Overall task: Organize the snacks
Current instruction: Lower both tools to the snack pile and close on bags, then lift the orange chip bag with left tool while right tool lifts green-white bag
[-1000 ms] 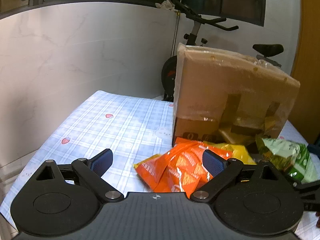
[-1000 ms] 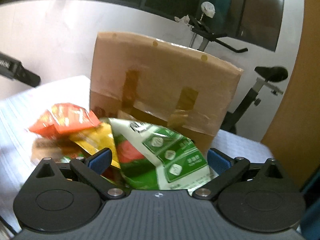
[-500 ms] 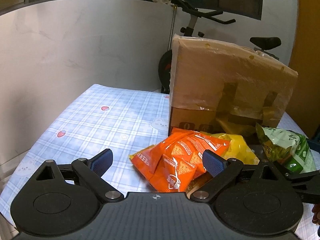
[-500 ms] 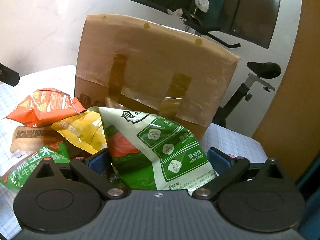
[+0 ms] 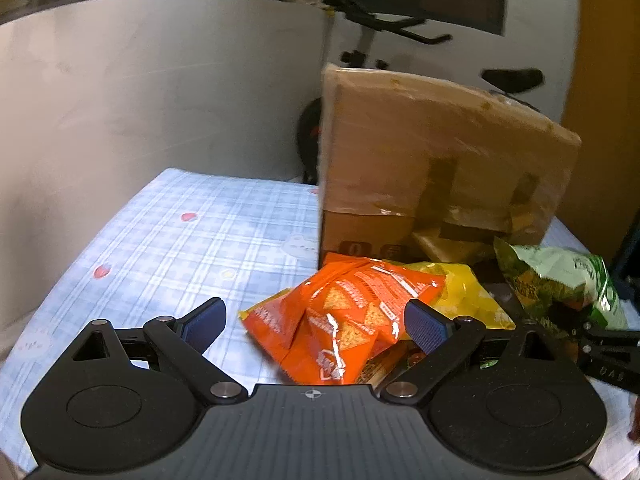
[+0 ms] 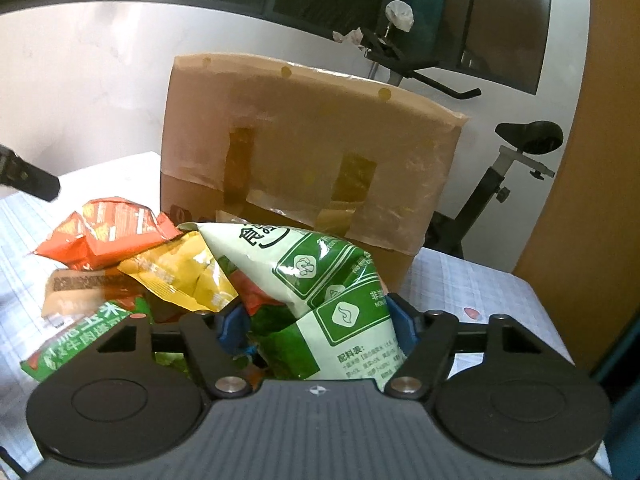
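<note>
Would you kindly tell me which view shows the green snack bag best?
The right wrist view: the green snack bag fills its centre, print legible, between the right claw. The left wrist view shows it small at the right edge.

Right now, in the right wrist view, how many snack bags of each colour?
Orange bag: 1
Yellow bag: 1
Green: 2, the white-panelled bag and the lower-left bag
Tan packet: 1
Total: 5
</note>
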Demonstrator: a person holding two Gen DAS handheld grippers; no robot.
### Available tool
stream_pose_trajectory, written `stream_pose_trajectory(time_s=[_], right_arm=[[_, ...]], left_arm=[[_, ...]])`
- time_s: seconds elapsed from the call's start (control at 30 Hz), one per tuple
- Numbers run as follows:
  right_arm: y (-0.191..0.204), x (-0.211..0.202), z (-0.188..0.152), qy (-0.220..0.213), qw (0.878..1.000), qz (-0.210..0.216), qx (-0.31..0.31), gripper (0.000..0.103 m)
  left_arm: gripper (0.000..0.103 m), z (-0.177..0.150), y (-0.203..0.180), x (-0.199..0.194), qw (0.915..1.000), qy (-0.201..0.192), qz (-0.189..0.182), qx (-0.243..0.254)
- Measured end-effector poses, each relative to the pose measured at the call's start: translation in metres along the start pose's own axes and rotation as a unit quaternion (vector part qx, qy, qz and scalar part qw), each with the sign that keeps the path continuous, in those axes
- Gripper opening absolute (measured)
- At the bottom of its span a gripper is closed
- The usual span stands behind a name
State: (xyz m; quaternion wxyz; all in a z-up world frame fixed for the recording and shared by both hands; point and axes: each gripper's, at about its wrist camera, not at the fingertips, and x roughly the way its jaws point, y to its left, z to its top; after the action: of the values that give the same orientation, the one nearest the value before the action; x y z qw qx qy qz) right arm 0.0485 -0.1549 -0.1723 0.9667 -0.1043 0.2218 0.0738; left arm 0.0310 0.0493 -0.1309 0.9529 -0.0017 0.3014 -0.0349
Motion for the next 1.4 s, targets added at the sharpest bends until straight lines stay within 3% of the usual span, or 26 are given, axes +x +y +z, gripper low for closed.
stream_pose_trajectory(time_s=[0.2,0.4,0.7,0.8,0.87,1.03,1.2,1.4], right_arm=[[0.0,-0.001,0.0,-0.001,1.0,0.003,0.004,0.072],[-0.004,-0.001,0.0,0.0,1.0,0.004,0.019,0.072],[-0.005,-0.002,0.0,0.0,1.0,0.006,0.026,0.072],[-0.006,-0.002,-0.001,-0.001,1.0,0.007,0.027,0.072],[-0.006,-0.001,0.0,-0.001,1.0,0.007,0.027,0.072],[-0.007,-0.002,0.0,-0.001,1.0,0.008,0.027,0.072],[-0.01,-0.004,0.0,-0.005,0.999,0.012,0.036,0.072],[-0.015,-0.01,0.005,-0.01,0.998,0.024,0.057,0.071]], left_arm=[[0.097,-0.004,-0.018,0.03,0.9956,0.007,-0.021,0.091],[0.097,-0.01,-0.029,0.058,0.983,0.016,-0.018,0.182],[0.097,-0.015,-0.031,0.081,0.9752,0.039,-0.012,0.217],[0.094,-0.014,-0.027,0.083,0.9797,0.038,-0.017,0.196],[0.082,-0.013,-0.025,0.082,0.9824,0.03,-0.019,0.183],[0.072,-0.006,-0.015,0.075,0.9905,0.021,-0.02,0.134],[0.07,-0.001,-0.007,0.062,0.9959,-0.001,-0.004,0.09],[0.07,0.011,-0.001,0.032,0.9985,-0.036,-0.015,0.04]])
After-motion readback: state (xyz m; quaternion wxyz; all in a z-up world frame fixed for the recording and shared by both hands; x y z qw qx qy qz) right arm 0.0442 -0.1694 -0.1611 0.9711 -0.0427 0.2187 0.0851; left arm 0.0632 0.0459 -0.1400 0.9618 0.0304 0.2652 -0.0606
